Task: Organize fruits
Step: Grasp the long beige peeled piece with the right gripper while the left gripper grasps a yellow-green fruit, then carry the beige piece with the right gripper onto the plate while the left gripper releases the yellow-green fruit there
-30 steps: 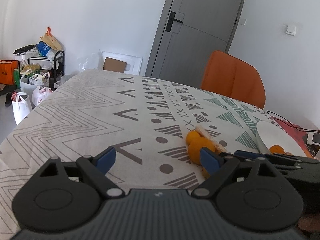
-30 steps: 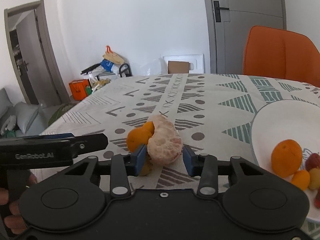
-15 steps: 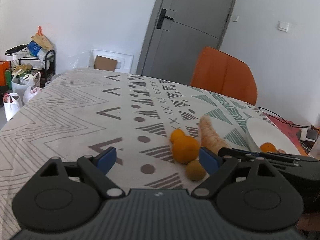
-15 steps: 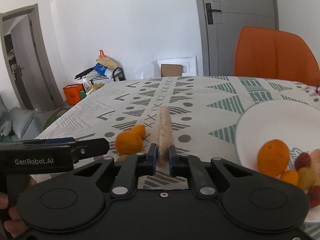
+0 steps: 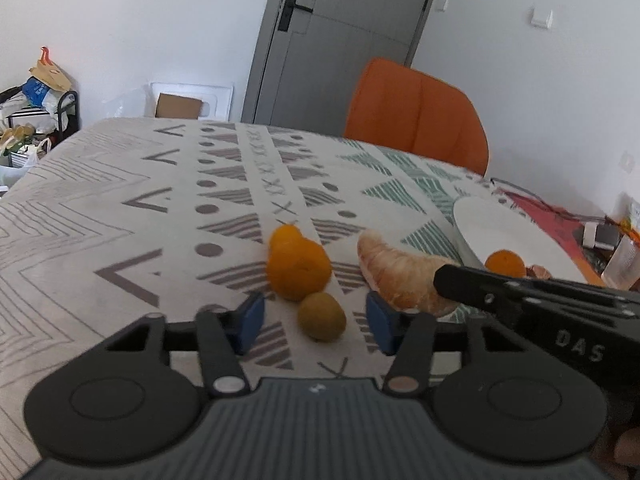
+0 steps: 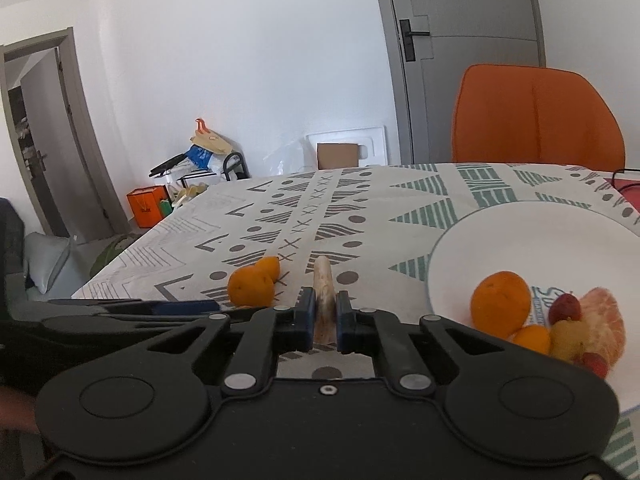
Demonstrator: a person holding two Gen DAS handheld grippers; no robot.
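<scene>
We are clamping the right gripper on the pomelo segment, long axis pointing away; plate lying right. Left gripper has just been closing, pads apart around the small yellow-green fruit.

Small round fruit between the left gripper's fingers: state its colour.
Olive yellow-green small round fruit; shows best in the left wrist view.
</scene>
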